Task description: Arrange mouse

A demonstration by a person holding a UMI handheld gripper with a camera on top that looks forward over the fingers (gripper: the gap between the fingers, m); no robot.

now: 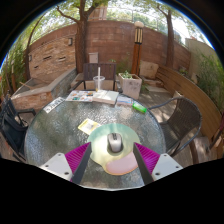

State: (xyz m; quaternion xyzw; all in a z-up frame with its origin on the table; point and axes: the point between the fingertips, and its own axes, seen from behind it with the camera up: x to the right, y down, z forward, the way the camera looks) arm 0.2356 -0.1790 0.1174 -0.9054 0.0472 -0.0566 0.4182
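Note:
A grey computer mouse [115,142] lies on a round pale mouse mat [113,158] on a round glass table [60,125]. My gripper [113,160] is open, with its two magenta pads [80,157] wide apart on either side of the mat. The mouse sits between the fingers and a little ahead of the tips, with clear gaps on both sides. Nothing is held.
A yellow note [89,126] lies on the table left of the mouse. Papers and boxes [95,97] sit at the far side, with a green object [140,107] to the right. Dark metal chairs [187,120] stand around the table. A brick wall and a planter [128,84] are behind.

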